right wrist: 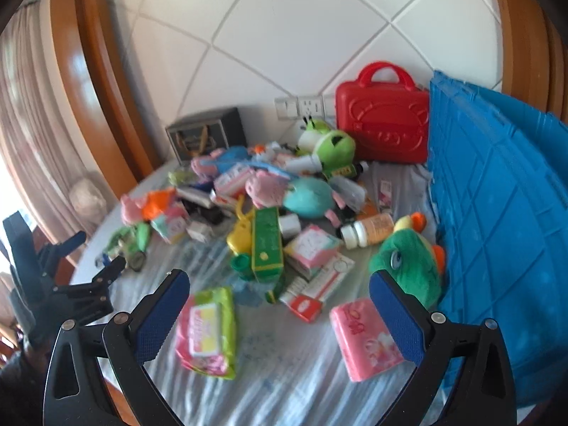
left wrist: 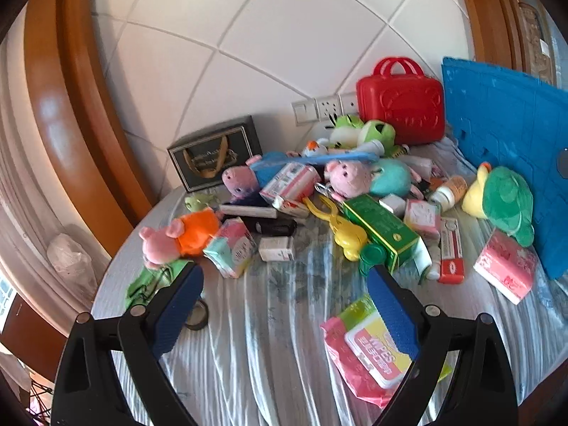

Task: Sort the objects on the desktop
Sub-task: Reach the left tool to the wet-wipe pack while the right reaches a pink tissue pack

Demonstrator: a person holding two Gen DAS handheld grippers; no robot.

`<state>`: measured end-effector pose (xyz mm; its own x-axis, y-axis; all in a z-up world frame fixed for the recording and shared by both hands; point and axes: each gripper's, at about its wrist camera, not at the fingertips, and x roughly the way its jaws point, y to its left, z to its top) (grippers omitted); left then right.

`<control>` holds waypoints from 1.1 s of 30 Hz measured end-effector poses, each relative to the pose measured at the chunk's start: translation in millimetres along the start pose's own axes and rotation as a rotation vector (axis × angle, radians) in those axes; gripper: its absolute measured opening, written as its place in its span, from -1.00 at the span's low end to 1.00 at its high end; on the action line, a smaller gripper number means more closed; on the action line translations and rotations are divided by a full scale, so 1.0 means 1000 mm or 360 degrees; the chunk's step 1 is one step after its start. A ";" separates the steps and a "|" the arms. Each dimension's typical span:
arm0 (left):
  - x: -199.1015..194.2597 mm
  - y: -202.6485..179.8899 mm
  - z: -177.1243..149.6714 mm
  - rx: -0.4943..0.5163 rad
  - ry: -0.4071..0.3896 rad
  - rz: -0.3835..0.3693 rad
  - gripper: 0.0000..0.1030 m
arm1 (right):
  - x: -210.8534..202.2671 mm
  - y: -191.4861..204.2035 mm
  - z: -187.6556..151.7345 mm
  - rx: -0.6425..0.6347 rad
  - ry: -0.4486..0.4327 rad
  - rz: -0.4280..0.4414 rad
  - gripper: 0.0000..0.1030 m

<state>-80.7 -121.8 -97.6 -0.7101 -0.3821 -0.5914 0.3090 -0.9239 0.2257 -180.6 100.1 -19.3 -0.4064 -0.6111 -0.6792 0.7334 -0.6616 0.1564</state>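
A heap of toys and packets lies on a round table with a pale cloth (left wrist: 269,348). My left gripper (left wrist: 284,271) is open above the cloth, with a pink-and-green wipes pack (left wrist: 369,348) beside its right finger. My right gripper (right wrist: 280,278) is also open and holds nothing. The wipes pack (right wrist: 209,330) lies by its left finger and a pink tissue pack (right wrist: 365,337) by its right finger. A green box (right wrist: 268,245), a yellow clip toy (right wrist: 241,238) and a green duck plush (right wrist: 408,259) lie beyond. The left gripper (right wrist: 99,252) shows at the far left.
A blue crate (right wrist: 497,213) stands on edge at the right, and a red toy case (right wrist: 381,127) leans on the tiled wall. A dark box (left wrist: 216,156) stands at the back left. A tape roll (left wrist: 197,316) lies under my left finger. The table edge curves along the left.
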 end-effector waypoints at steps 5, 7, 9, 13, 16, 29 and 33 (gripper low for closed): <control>0.021 -0.036 -0.032 0.0014 0.0184 -0.0097 0.84 | 0.034 -0.013 -0.023 -0.0089 0.0156 0.0053 1.00; 0.025 -0.048 -0.041 0.0023 0.0232 -0.0108 0.84 | 0.044 -0.016 -0.035 -0.0151 0.0192 0.0055 1.00; 0.027 -0.053 -0.046 0.0014 0.0259 -0.0117 0.84 | 0.063 -0.018 -0.048 -0.0213 0.0285 0.0009 1.00; 0.022 -0.057 -0.047 0.0014 0.0242 -0.0110 0.84 | 0.098 -0.015 -0.073 -0.0387 0.0419 -0.0153 1.00; 0.022 -0.059 -0.042 0.0032 0.0237 -0.0087 0.83 | 0.123 -0.021 -0.087 -0.0438 0.0525 -0.0221 1.00; 0.036 -0.071 -0.045 0.0037 0.0337 -0.0127 0.84 | 0.164 -0.080 -0.092 -0.0286 0.0742 -0.0332 1.00; 0.034 -0.067 -0.045 0.0025 0.0343 -0.0109 0.84 | 0.170 -0.081 -0.088 -0.0311 0.0733 -0.0412 1.00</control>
<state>-97.0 -72.1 -168.1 -0.5768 -0.3064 -0.7572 0.2536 -0.9484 0.1906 -261.6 87.9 -210.7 -0.3391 -0.1576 -0.9275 0.7465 -0.6450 -0.1633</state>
